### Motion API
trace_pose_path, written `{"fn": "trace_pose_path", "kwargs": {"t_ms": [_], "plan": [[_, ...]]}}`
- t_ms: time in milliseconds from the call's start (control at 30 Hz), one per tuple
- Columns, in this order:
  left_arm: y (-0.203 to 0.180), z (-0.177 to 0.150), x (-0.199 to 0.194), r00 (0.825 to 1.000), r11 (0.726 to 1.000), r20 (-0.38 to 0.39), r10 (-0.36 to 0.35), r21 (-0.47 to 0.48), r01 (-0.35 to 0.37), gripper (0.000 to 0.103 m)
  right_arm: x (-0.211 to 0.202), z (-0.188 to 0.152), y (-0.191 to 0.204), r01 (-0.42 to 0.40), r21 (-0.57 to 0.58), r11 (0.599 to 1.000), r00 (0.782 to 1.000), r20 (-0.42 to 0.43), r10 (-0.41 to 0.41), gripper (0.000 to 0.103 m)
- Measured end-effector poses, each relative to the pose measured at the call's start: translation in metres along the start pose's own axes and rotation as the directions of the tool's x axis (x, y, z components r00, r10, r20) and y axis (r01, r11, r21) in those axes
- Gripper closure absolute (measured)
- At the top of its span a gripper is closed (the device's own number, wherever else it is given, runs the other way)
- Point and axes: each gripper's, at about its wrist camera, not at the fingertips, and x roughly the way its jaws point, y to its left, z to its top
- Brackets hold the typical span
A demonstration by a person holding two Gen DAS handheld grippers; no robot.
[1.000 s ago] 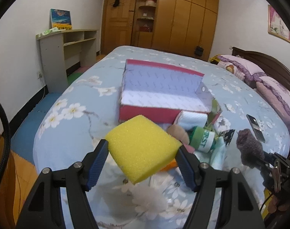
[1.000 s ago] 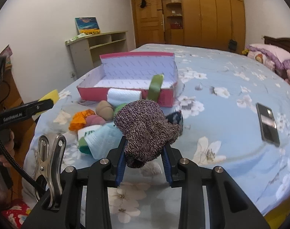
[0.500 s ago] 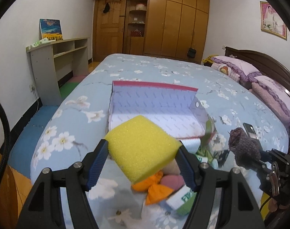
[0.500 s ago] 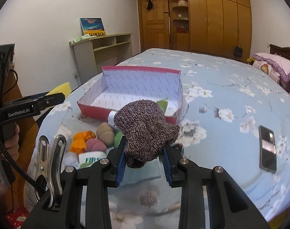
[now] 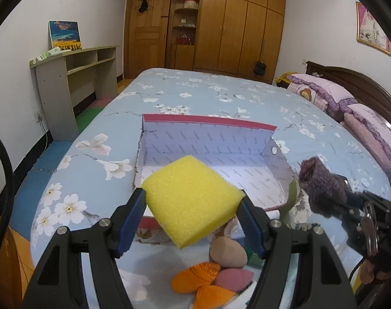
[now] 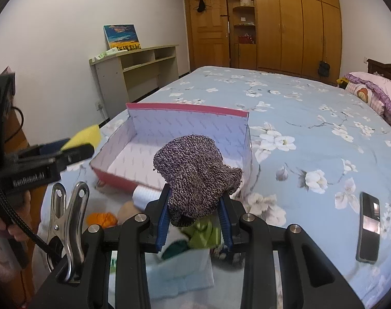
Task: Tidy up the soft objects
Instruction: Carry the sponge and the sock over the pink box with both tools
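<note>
Here, low in the left wrist view, the left hand-held gripper (image 5: 193, 216) is clenched on a yellow sponge (image 5: 191, 200), its blue pads pressing the sponge's two sides. The sponge is tilted, one corner pointing down, and hangs in the middle of the frame in front of the near wall of a shallow box (image 5: 208, 122) with pink outer walls and a pale patterned lining. The box lies on a bed (image 5: 195, 87) covered in a light blue flowered sheet. At the bottom of that frame, under the sponge, lie an orange cloth (image 5: 203, 280), a pink piece (image 5: 234, 276) and a tan round thing (image 5: 227, 252), all touching one another.

In the right wrist view the right hand-held gripper (image 6: 194, 215) grips a purple knitted sock (image 6: 195, 172) bunched up between its pads, at the centre of the frame, near the box's front right corner. A white roll (image 6: 146, 195) sits against the box's near wall. A dark phone (image 6: 368, 228) lies flat on the sheet at the lower right, well apart from the rest. A metal clip (image 6: 66, 221) is fixed at the lower left.
</note>
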Motion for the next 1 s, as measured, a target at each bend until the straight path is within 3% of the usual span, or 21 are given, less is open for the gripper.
{"fn": "trace_pose_path", "kwargs": {"t_ms": [433,1000], "plan": [[-0.001,0.006,0.051,0.999,1.0,-0.042,0.024,0.018,-0.024,0.03,0.051,0.021,-0.014,0.019,0.031,0.999,0.999,-0.033,-0.018,0.069],[-0.003,-0.002,0.104,0.993,0.999,-0.107,0.045,0.036,-0.041,0.03,0.104,0.011,-0.026,0.077,-0.002,0.997,0.993,-0.091,-0.076,0.069]]}}
